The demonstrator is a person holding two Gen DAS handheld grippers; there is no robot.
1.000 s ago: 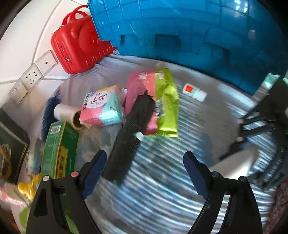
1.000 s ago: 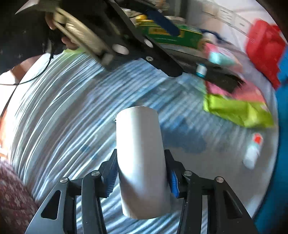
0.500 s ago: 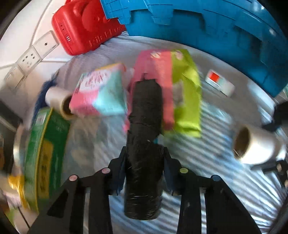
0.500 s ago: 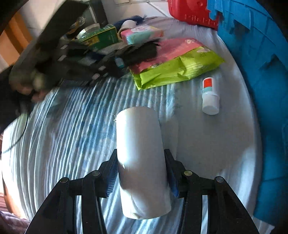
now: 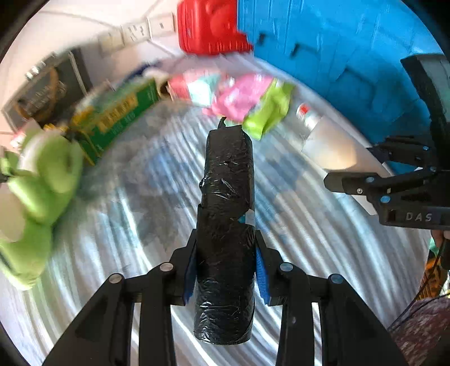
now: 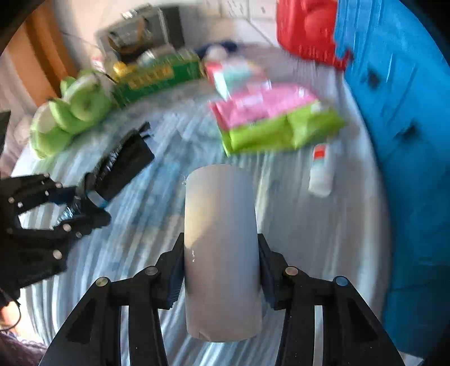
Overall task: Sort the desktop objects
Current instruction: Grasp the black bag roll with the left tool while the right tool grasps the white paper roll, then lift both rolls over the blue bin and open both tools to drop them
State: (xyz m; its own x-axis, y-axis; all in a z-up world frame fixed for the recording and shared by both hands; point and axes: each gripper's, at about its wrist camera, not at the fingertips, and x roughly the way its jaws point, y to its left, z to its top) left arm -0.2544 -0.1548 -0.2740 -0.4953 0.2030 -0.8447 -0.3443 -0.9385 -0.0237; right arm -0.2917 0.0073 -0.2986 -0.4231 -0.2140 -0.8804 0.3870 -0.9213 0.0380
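Note:
My left gripper (image 5: pixel 225 267) is shut on a black roll of bags (image 5: pixel 226 219) and holds it above the striped cloth (image 5: pixel 140 219). My right gripper (image 6: pixel 220 267) is shut on a white roll (image 6: pixel 220 242), also lifted. In the left wrist view the white roll (image 5: pixel 329 146) and right gripper (image 5: pixel 393 185) are at the right. In the right wrist view the black roll (image 6: pixel 123 166) and left gripper (image 6: pixel 70 208) are at the left.
At the back lie a pink and lime green pack (image 6: pixel 270 121), a tissue pack (image 5: pixel 197 87), a green box (image 5: pixel 118 118), a green plush toy (image 5: pixel 42 180), a small white bottle (image 6: pixel 320 169), a red case (image 5: pixel 208 25) and a blue foam wall (image 5: pixel 337 50).
My left gripper closed on the black roll and lifted it back from the packs. My right gripper kept hold of the white roll and swung toward the left gripper.

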